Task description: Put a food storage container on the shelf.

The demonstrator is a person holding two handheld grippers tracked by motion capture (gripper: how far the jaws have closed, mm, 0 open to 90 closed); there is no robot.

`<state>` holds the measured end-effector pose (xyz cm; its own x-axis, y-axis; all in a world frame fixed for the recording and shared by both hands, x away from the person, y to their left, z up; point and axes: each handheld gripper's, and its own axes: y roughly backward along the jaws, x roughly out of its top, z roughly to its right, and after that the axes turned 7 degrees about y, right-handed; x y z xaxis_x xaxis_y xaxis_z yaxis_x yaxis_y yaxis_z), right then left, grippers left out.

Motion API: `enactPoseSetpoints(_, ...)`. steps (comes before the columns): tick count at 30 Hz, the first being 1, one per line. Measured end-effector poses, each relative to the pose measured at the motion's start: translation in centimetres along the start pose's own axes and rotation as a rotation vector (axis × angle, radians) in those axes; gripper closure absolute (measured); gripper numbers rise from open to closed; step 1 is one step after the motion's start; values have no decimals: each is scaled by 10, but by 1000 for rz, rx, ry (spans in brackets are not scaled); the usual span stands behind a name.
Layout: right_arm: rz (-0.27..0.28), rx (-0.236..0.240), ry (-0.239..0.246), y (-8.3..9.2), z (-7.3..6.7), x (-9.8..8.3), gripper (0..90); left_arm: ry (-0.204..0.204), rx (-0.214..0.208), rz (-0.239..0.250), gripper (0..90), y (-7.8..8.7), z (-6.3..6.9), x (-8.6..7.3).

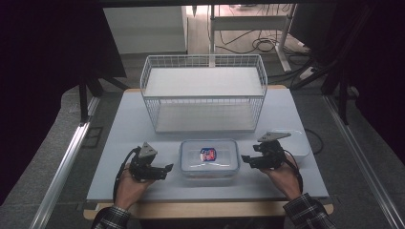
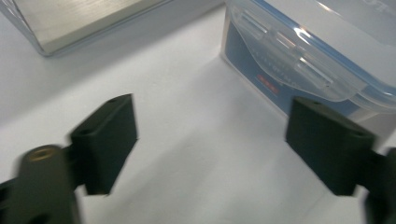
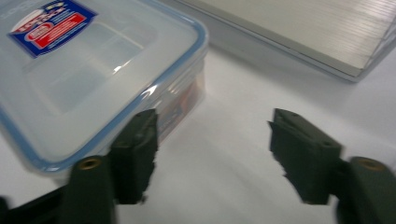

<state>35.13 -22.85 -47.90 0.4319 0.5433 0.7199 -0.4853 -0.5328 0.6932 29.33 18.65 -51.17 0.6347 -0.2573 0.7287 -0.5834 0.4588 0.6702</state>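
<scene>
While both tongs [image 1: 168, 168] [image 1: 244, 159] gape released, one lidded container [image 1: 208, 158], one wire basket [image 1: 204, 93]

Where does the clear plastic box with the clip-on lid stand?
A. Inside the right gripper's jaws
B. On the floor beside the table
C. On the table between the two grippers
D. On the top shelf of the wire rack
C: the box stands on the table, with the left gripper and right gripper open on either side of it.

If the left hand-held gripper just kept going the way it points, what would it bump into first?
Probably the clear lidded container: the left hand-held gripper, jaws open and empty, points at its near end. Depth is uncertain, but bare table lies between them.
</scene>
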Motion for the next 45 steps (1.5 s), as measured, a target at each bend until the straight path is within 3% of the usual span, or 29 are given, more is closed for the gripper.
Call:
enactPoseSetpoints(4, 41, 22, -4, 6, -2, -1, 149, -4, -11, 18, 67, -1, -3, 0)
enactPoseSetpoints(10, 77, 55, -20, 11, -1, -4, 91, 15, -61, 61, 57, 1, -6, 4)
enactPoseSetpoints(15, 115, 102, -50, 14, -3, -1, 53, 21, -99, 20, 49, 3, 0, 15)
enactPoseSetpoints(18, 115, 109, -45, 14, -6, 2, 37, 0, -118, 6, 34, 4, 7, 24)
enactPoseSetpoints(20, 106, 106, -51, 12, -10, 6, 21, -21, -108, -10, 2, 4, 13, 28)
enactPoseSetpoints(22, 63, 119, -59, 8, -15, 11, 9, -35, -120, -23, 0, 3, 16, 31)
enactPoseSetpoints(29, 15, 164, -45, -2, -20, 18, 93, 2, -212, -29, 37, -4, 16, 42)
enactPoseSetpoints(33, 2, 188, -58, -10, -19, 21, 107, 7, -224, -40, 59, -10, 15, 46)
enactPoseSetpoints(35, 3, 214, -75, -16, -18, 21, 106, 45, -250, -70, 17, -22, 13, 47)
enactPoseSetpoints(38, -11, 219, -72, -21, -19, 21, 102, 60, -277, -96, 0, -29, 14, 46)
enactPoseSetpoints(39, -29, 235, -75, -27, -20, 21, 77, 74, -313, -119, 0, -36, 15, 44)
enactPoseSetpoints(41, -34, 266, -103, -32, -18, 21, 69, 95, -369, -128, 0, -42, 15, 42)
enactPoseSetpoints(45, -54, 316, -145, -36, -17, 18, 63, 128, -409, -138, 2, -45, 15, 40)
